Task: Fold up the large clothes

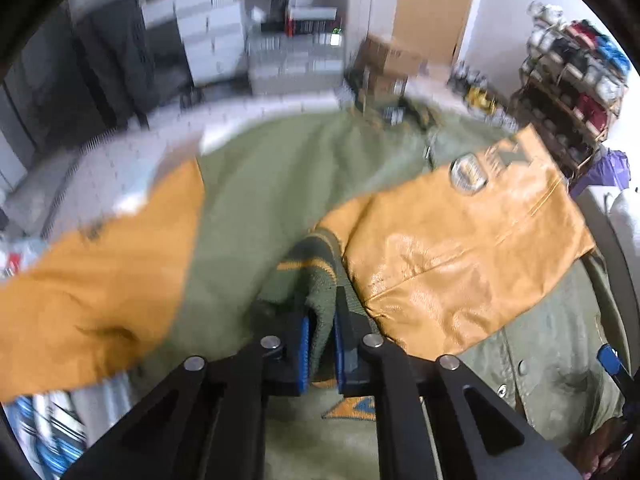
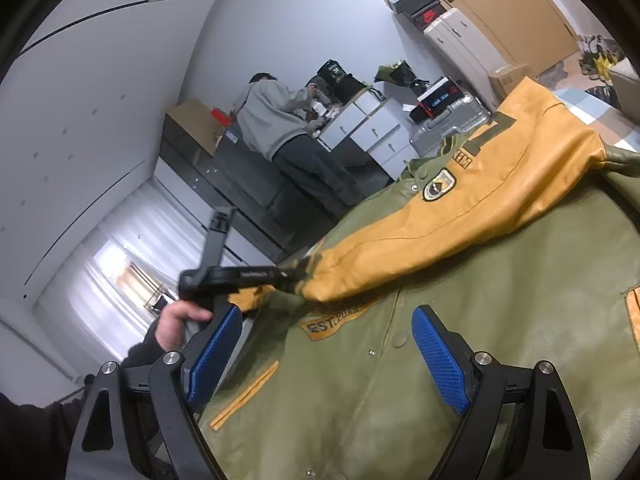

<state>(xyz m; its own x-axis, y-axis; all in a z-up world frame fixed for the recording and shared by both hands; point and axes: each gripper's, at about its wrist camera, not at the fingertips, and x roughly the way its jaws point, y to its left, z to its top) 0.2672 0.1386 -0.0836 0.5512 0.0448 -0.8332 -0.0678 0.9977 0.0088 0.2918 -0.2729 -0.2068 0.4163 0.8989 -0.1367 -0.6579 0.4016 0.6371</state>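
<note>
Left gripper (image 1: 320, 344) is clamped on the ribbed cuff (image 1: 316, 276) of the jacket's (image 1: 256, 208) yellow sleeve (image 1: 460, 240), probably to fold that sleeve across the green body. Right gripper (image 2: 324, 360) hangs wide apart, empty, over the snap front. The jacket lies spread over a bed (image 1: 120, 168); the far bed edge looks free.

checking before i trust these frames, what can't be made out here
- Left wrist view: the far cabinets and shoe rack are motion-blurred.
- Left wrist view: the ribbed cuff end is hidden between the left gripper fingers.
- Right wrist view: the jacket hem is cut off by the frame edge.
</note>
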